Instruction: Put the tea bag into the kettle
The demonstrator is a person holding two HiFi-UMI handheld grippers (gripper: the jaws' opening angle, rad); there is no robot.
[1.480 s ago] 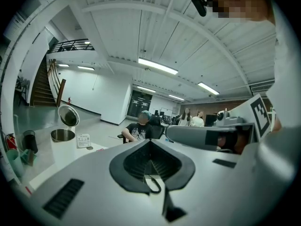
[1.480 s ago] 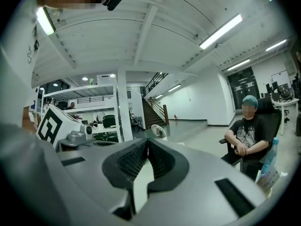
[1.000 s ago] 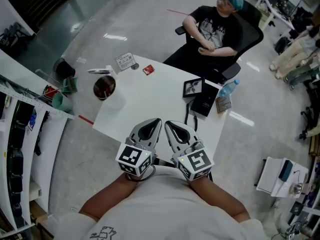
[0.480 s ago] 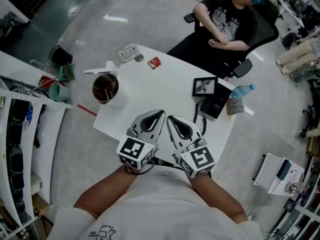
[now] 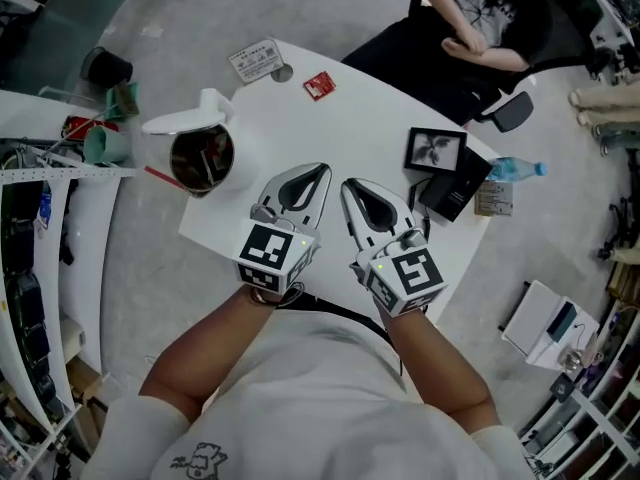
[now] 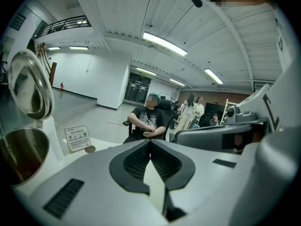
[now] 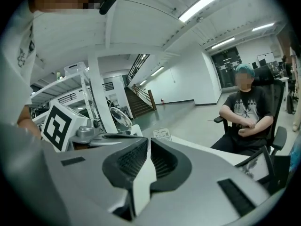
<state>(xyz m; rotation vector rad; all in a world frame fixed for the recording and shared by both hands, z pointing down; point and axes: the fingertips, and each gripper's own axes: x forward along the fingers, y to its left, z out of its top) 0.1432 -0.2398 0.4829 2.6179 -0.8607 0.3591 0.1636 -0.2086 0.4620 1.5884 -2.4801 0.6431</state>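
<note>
Change: both grippers have come forward from the near edge and now hang over the middle of the white table, level with the kettle. The table's things sit as they did a second ago.
Left gripper: jaws pressed together with nothing between them, just right of the kettle and not touching it.
Right gripper: jaws likewise closed and empty, side by side with the left one.
Tea bag: a small, flat, red square packet with a pale mark at its centre. It lies on the far part of the table, just right of a white printed card, well apart from the kettle and both grippers.
Kettle: round, with a white body and a shiny metal inside that looks dark. Its white lid stands open (hinged up on the far side). It sits at the table's left edge.
Table: smooth and matt, with rounded corners.
Right side: a black-framed picture, a black box and a clear water bottle.
</note>
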